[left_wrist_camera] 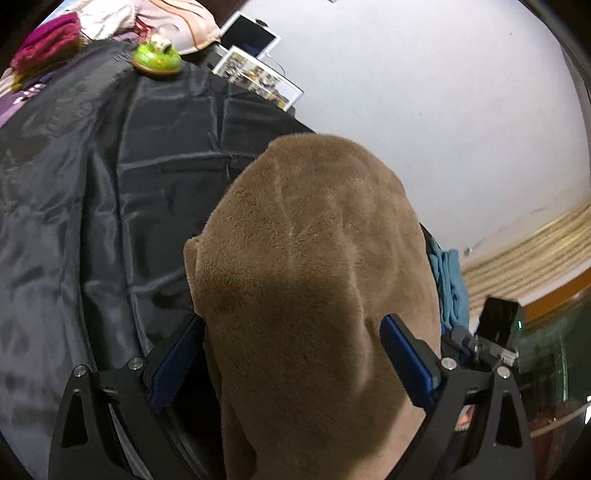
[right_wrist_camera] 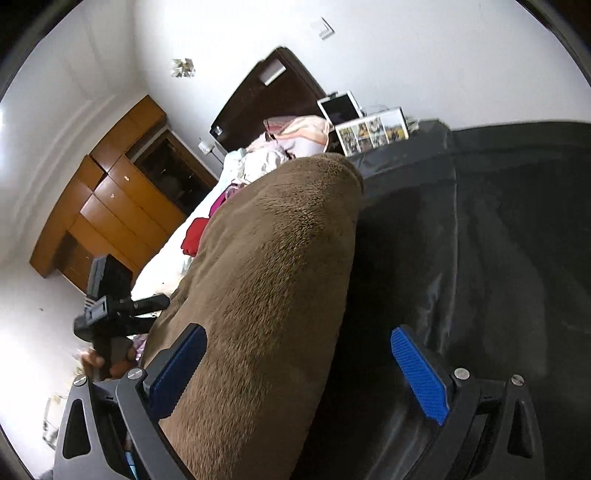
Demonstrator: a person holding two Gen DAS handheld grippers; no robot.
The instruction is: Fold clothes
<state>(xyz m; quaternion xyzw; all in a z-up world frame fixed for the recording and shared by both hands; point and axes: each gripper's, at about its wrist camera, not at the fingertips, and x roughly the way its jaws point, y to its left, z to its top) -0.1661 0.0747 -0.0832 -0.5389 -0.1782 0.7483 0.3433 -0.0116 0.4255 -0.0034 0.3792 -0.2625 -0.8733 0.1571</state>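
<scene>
A brown fleece garment (left_wrist_camera: 314,266) lies folded in a thick band on a shiny black sheet (left_wrist_camera: 110,177) spread over the bed. My left gripper (left_wrist_camera: 291,347) is open, its blue pads on either side of the garment's near end. In the right wrist view the same brown garment (right_wrist_camera: 269,280) runs away from me. My right gripper (right_wrist_camera: 299,362) is open wide, the left pad against the garment's edge and the right pad over the black sheet (right_wrist_camera: 480,229). The other gripper (right_wrist_camera: 110,310) shows at the left.
A green toy (left_wrist_camera: 158,59), a tablet (left_wrist_camera: 251,35) and a photo frame (left_wrist_camera: 258,79) sit at the sheet's far edge. Magenta and pink clothes (left_wrist_camera: 48,37) are piled at the far left. A teal cloth (left_wrist_camera: 450,288) lies by the garment. A wooden cabinet (right_wrist_camera: 110,192) stands by the wall.
</scene>
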